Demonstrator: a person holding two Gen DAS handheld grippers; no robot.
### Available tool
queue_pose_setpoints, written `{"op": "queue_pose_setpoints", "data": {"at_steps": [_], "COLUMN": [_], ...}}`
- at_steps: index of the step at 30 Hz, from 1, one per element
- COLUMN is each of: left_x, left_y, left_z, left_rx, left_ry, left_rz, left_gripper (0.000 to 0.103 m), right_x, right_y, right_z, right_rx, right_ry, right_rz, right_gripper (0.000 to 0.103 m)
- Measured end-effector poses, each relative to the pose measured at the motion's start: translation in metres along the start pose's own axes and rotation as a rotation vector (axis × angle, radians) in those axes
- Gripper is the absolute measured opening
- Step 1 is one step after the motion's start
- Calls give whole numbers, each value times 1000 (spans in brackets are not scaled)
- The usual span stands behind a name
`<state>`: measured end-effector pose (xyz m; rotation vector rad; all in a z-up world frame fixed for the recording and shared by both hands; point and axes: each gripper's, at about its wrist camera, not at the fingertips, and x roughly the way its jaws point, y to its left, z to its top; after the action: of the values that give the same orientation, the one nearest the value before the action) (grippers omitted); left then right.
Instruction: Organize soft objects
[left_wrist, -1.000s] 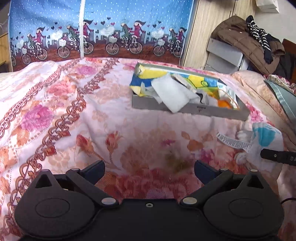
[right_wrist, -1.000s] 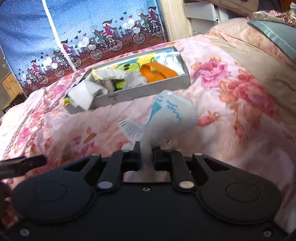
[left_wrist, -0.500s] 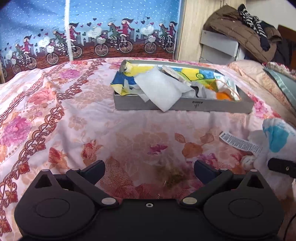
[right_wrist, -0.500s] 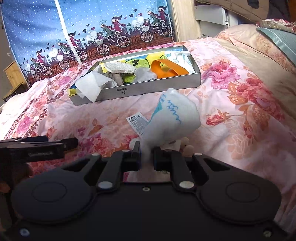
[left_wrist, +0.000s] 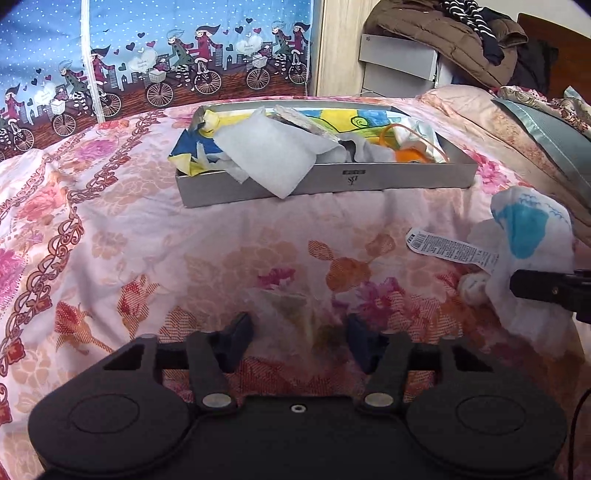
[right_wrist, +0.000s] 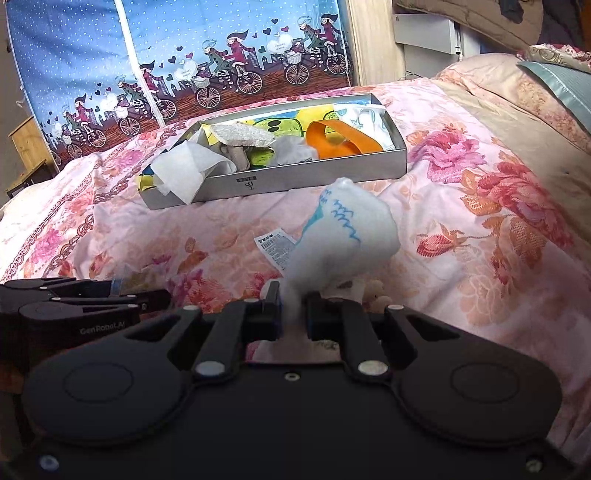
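The white plush toy (right_wrist: 343, 236) is pinched at its narrow lower end by the right gripper (right_wrist: 293, 314), just above the floral bedspread (right_wrist: 461, 221), short of the grey box (right_wrist: 280, 181). It looks light, squashy and floppy, so a bunched fold is judged the safest hold. The left gripper (left_wrist: 299, 343) has just been closing, half-spread, with only a faint see-through scrap on the bedspread between its jaws.

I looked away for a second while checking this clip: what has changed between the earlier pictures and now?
The left gripper has come in lower over the floral bedspread, nearer the grey box, and its jaws have just been closing, with only a fold of bedspread between them. The right gripper stays shut on the white soft toy, hardly shifted. The box and its contents lie as before.
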<state>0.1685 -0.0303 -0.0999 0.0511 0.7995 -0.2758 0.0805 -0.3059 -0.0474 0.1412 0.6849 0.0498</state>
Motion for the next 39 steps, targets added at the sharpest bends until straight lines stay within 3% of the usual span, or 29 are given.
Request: {"op": "queue_pose_setpoints", "data": {"at_steps": [2,4,9,17,25,28,32,39], "left_x": [0,0,-5,-23,6,26,58,103], "left_y": [1,3,3,2,-9,-13,-17,-23], "left_z": [-1,-2,-5,29,110,135,159,160], "left_rx": [-9,-27,-26,-35,-12,-14,-11,-2], "left_ry": [5,7,-23,-170,-271,-287,-272,-193], "left_rz": [-21,-55,-82,-71,-77,-77,-66,-53], "left_gripper": [39,15,8,8,8,8,9,13], "right_x": [1,0,-2,-17,24,50,83,117], "right_y": [0,-1,1,23,2,-12,-27,-31], "right_z": [0,1,2,28,95,119,130,134], "right_rx": [0,3,-14,-209,-161,-113,-108,-123], "right_ry": [0,-2,-31,-257,-421,-431,-383,-283], "right_rz": [0,1,1,0,4,6,-14,-60], "right_gripper": [7,7,7,6,5,5,5,9]}}
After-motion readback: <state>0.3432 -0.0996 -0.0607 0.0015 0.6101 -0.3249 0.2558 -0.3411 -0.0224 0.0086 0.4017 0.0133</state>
